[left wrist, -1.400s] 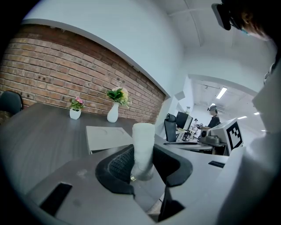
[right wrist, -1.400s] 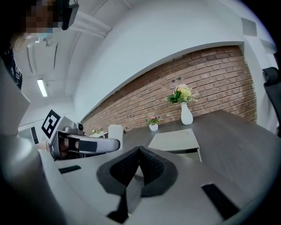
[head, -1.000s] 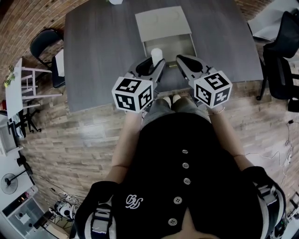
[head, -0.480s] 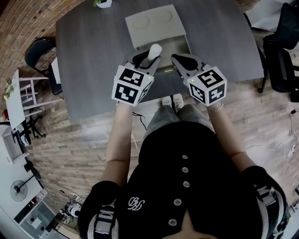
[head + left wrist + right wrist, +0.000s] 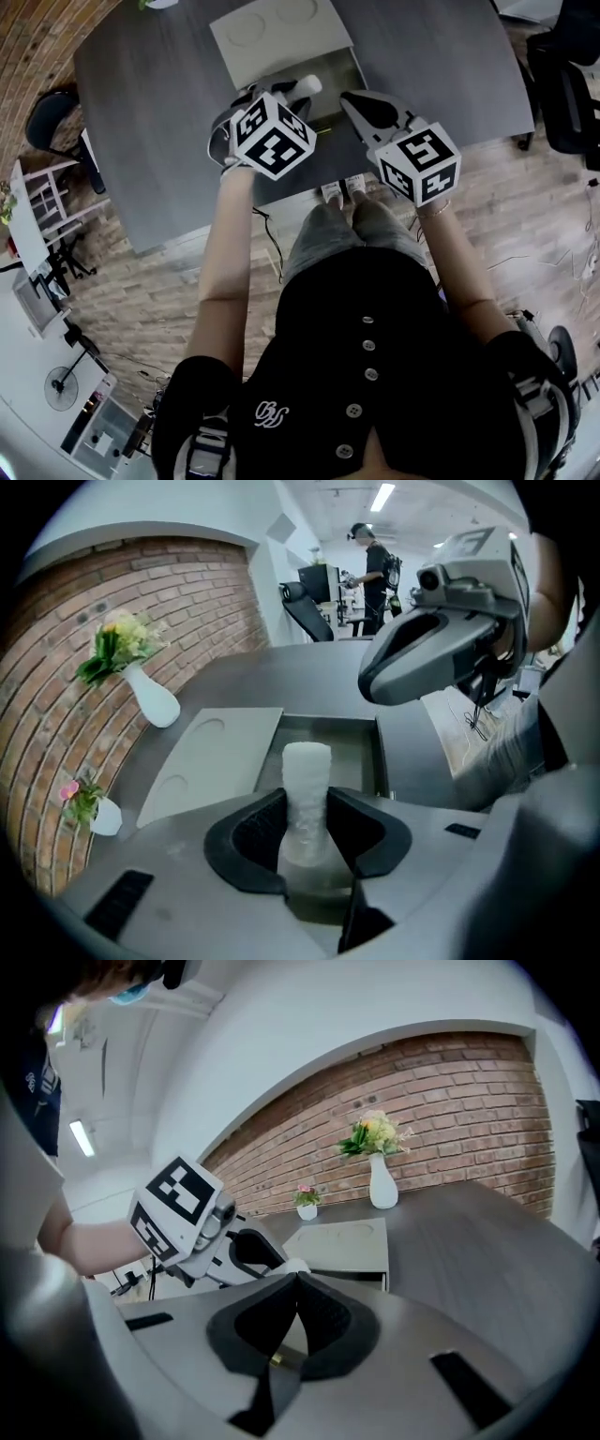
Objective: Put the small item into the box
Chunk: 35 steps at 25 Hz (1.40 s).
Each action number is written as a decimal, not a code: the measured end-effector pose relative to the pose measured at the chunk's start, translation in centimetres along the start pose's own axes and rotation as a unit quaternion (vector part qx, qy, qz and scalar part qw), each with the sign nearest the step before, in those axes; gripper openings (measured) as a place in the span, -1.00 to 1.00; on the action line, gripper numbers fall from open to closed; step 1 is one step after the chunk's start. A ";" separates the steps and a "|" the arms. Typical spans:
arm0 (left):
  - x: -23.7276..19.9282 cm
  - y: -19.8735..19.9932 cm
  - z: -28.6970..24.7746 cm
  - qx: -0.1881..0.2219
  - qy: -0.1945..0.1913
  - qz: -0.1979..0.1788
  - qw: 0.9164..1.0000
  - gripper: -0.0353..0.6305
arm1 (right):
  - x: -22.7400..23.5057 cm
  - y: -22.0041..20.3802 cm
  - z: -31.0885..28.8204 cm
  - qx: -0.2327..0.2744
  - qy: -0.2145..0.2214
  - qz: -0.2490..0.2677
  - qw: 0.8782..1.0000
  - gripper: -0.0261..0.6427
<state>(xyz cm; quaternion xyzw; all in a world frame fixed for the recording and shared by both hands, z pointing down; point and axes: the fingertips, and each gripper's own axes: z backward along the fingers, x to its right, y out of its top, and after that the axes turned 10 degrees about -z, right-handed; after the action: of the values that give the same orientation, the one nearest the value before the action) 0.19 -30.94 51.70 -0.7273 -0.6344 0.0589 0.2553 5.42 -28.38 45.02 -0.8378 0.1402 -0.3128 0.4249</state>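
The small item (image 5: pixel 307 771) is a white frosted cylinder standing upright between the jaws of my left gripper (image 5: pixel 307 806), which is shut on it. In the head view the small item (image 5: pixel 307 87) hangs over the near part of the open grey box (image 5: pixel 337 77). The box's flat lid (image 5: pixel 277 33) lies joined to its far side. The inside of the box (image 5: pixel 356 747) shows just beyond the item. My right gripper (image 5: pixel 298 1281) is shut with nothing in it, and hovers beside the box at its right (image 5: pixel 352 99).
The box sits on a dark grey table (image 5: pixel 159 122). A white vase with flowers (image 5: pixel 155 700) and a smaller vase (image 5: pixel 103 813) stand by the brick wall. Black chairs (image 5: pixel 562 94) stand off the table's right end. A person stands far off in the room.
My left gripper has carried the white item forward and rolled over, so its marker cube now faces differently. The right gripper has kept its place beside the box.
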 end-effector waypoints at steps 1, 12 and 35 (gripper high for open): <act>0.1 -0.2 -0.8 -0.010 -0.009 -0.009 1.000 -0.51 | 0.3 0.0 0.1 0.004 -0.002 -0.003 1.000 -0.91; 1.2 -1.3 -6.3 -0.078 -0.036 -0.045 0.995 -0.50 | 0.6 -1.6 1.1 0.026 0.020 -0.044 0.998 -0.91; 0.4 2.3 2.3 0.115 0.033 0.132 0.984 -0.27 | -1.1 1.4 0.0 0.012 0.024 0.002 1.000 -0.91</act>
<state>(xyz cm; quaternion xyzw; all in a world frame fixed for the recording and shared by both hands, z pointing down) 1.39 -30.06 48.72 -0.7718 -0.5135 0.1407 0.3476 4.64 -28.65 43.44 -0.8246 0.1486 -0.3339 0.4317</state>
